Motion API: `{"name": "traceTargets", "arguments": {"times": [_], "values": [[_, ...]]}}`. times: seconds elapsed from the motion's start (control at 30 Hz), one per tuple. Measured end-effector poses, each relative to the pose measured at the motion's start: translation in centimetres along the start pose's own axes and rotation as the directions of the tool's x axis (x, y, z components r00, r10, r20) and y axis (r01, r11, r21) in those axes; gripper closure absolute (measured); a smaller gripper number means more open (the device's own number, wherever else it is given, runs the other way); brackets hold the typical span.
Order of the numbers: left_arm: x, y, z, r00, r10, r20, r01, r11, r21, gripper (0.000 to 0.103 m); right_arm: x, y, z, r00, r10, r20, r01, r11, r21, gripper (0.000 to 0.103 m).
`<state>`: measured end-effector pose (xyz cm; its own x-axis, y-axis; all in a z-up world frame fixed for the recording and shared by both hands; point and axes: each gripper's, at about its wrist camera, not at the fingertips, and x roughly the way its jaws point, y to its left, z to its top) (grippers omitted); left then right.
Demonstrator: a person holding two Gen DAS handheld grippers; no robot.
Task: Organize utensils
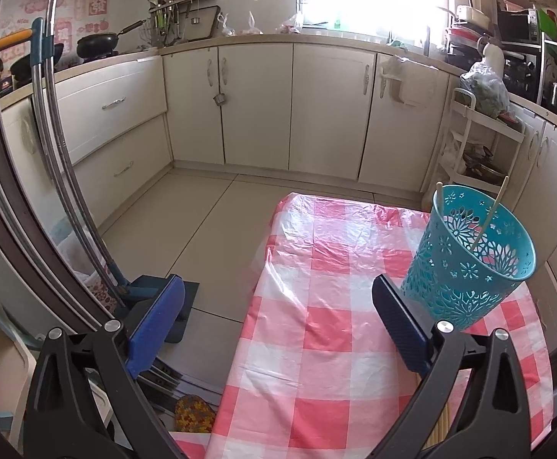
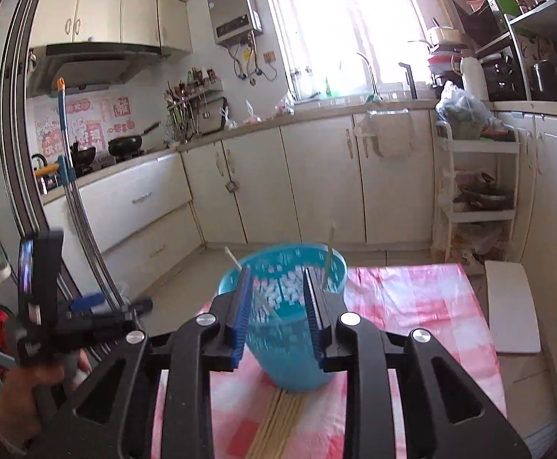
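Honestly, the right gripper (image 2: 278, 313), jaws a bit apart and empty, could tip that light basket (image 2: 284, 306) while grabbing chopsticks (image 2: 278, 420); the left gripper (image 1: 278, 325) hangs wide open.

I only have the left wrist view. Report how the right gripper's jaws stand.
Observer: The right gripper has its jaws slightly apart with nothing gripped, and it is aimed at the blue basket.
Operator: I see only a sliver of sticks. Say how they lie.
Observer: The chopsticks lie flat in a bundle on the checked cloth, pointing at the basket's foot.
Operator: Check past the cloth's right edge.
Observer: A white board lies there.
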<state>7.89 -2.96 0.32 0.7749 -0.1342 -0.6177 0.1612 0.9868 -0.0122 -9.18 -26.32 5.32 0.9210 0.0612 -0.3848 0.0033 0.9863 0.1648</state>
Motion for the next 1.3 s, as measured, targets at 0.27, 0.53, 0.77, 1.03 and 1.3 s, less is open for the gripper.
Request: {"name": "traceTargets", "arguments": {"times": [0.27, 0.53, 0.77, 1.03, 1.3], "values": [[0.2, 0.0, -0.4, 1.000, 0.013, -0.016, -0.012, 1.000, 0.017, 0.008, 5.0, -1.5, -9.8, 0.921, 0.018, -0.390, 0.018, 0.996, 0.089, 0.088], [0.5, 0.9, -0.3, 1.000, 0.008, -0.029, -0.008, 1.000, -0.012, 0.008, 7.5, -0.9, -10.3, 0.901, -0.022, -0.434, 0.055, 0.997, 0.062, 0.088], [0.6, 0.7, -0.4, 0.999, 0.012, -0.032, -0.012, 1.000, 0.010, 0.008, 7.8, -0.8, -11.2, 0.897, -0.028, -0.440, 0.059, 0.997, 0.058, 0.088], [1.0, 0.9, -0.5, 0.999, 0.014, -0.042, -0.014, 1.000, 0.000, 0.008, 7.3, -1.2, -11.2, 0.913, -0.009, -0.407, 0.046, 0.996, 0.082, 0.088], [1.3, 0.8, -0.6, 0.999, 0.015, -0.048, -0.015, 1.000, 0.007, 0.008, 7.3, -1.8, -11.5, 0.913, -0.017, -0.408, 0.062, 0.993, 0.097, 0.088]]}}
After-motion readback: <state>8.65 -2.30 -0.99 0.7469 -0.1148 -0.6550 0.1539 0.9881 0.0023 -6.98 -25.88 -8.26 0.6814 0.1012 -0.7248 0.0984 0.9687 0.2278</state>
